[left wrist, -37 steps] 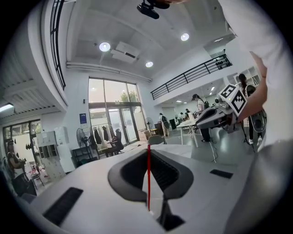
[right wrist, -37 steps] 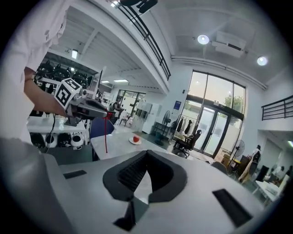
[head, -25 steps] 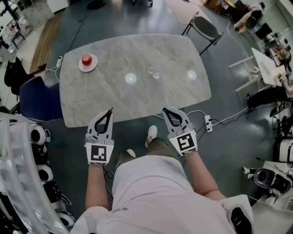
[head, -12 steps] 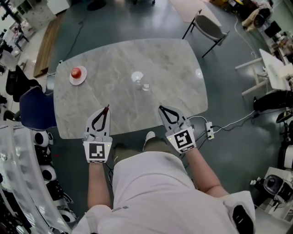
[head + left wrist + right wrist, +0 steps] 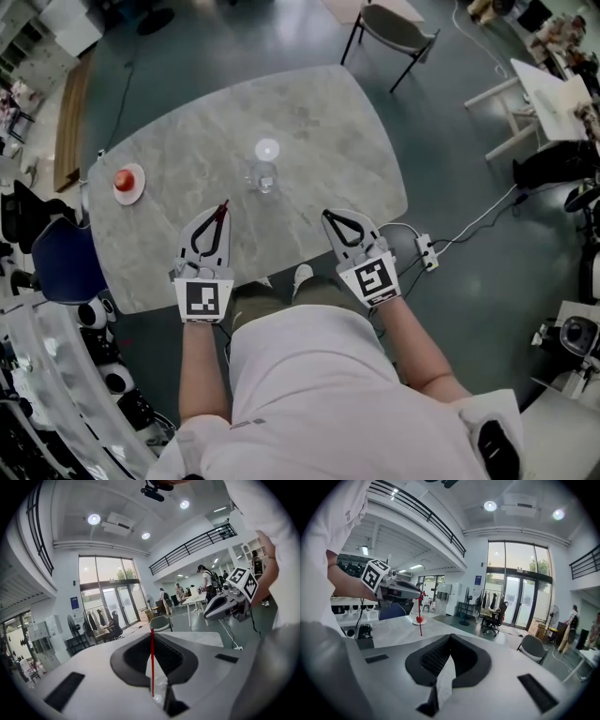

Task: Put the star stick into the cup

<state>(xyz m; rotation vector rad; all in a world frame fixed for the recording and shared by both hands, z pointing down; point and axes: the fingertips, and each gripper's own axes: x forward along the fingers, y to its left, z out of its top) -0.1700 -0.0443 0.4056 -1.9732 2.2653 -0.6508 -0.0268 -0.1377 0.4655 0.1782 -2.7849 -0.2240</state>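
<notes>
The left tool (image 5: pixel 218 217) is clamped on the thin red star stick (image 5: pixel 152 660), which juts out past its jaws over the near edge of the grey marble surface (image 5: pixel 328 122). The right tool (image 5: pixel 330 220) is pinched together and empty. The stick looks mid-carry. Next it must go forward over the clear glass cup (image 5: pixel 263 176), then down inside.

Marble table (image 5: pixel 328 141) — grey floor (image 5: pixel 234 47)

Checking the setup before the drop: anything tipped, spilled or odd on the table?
Nothing stands out. The clear glass cup stands upright on the grey marble table; the left hand-held gripper holds the thin red stick.
</notes>
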